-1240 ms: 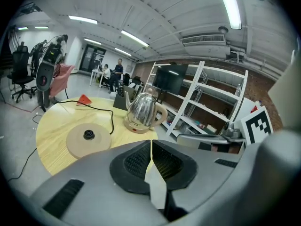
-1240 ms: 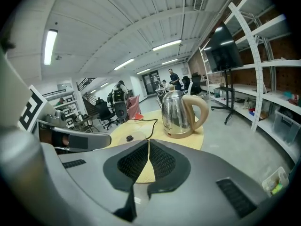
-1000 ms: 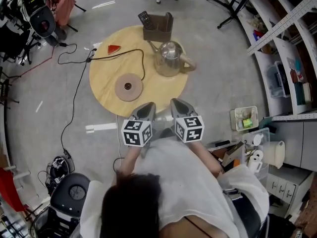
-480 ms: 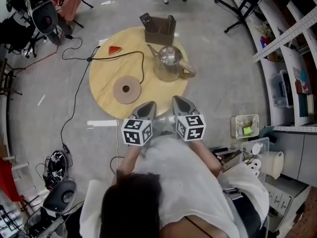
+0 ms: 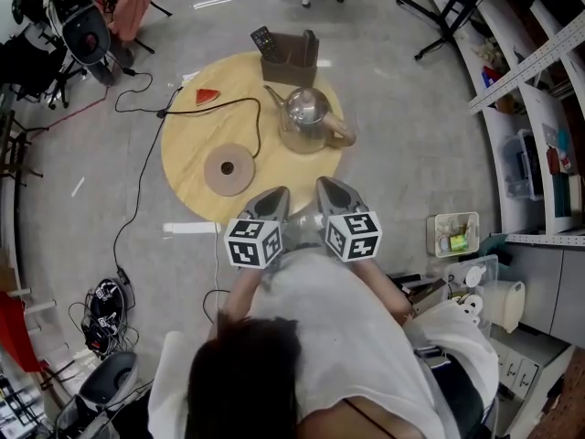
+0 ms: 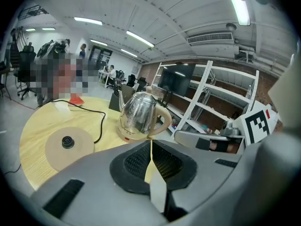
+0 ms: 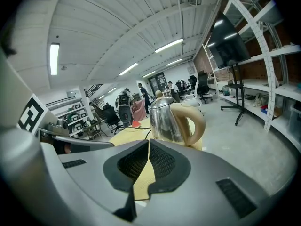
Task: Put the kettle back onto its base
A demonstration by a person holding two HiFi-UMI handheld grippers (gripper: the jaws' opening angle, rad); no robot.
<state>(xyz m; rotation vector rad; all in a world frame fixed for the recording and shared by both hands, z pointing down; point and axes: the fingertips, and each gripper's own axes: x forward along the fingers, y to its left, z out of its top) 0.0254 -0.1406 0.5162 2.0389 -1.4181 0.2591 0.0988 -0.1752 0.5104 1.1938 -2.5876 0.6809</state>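
Note:
A steel kettle (image 5: 305, 117) with a tan handle stands on the right half of the round wooden table (image 5: 187, 144). Its round tan base (image 5: 228, 169) lies apart from it at the table's near left, with a black cord running off to the left. My left gripper (image 5: 272, 196) and right gripper (image 5: 327, 190) hover side by side just short of the table's near edge, both shut and empty. The kettle (image 6: 139, 116) and the base (image 6: 69, 147) show ahead in the left gripper view. In the right gripper view the kettle (image 7: 172, 118) stands straight ahead, handle to the right.
A brown holder (image 5: 291, 59) with a remote (image 5: 265, 38) stands at the table's far edge, and a red wedge (image 5: 208, 95) lies at its far left. Shelving (image 5: 530, 90) lines the right side. Boxes and a bin (image 5: 452, 223) crowd the floor at my right.
Both grippers have come a little closer to the table, still shut. The kettle and base have not moved on the table.

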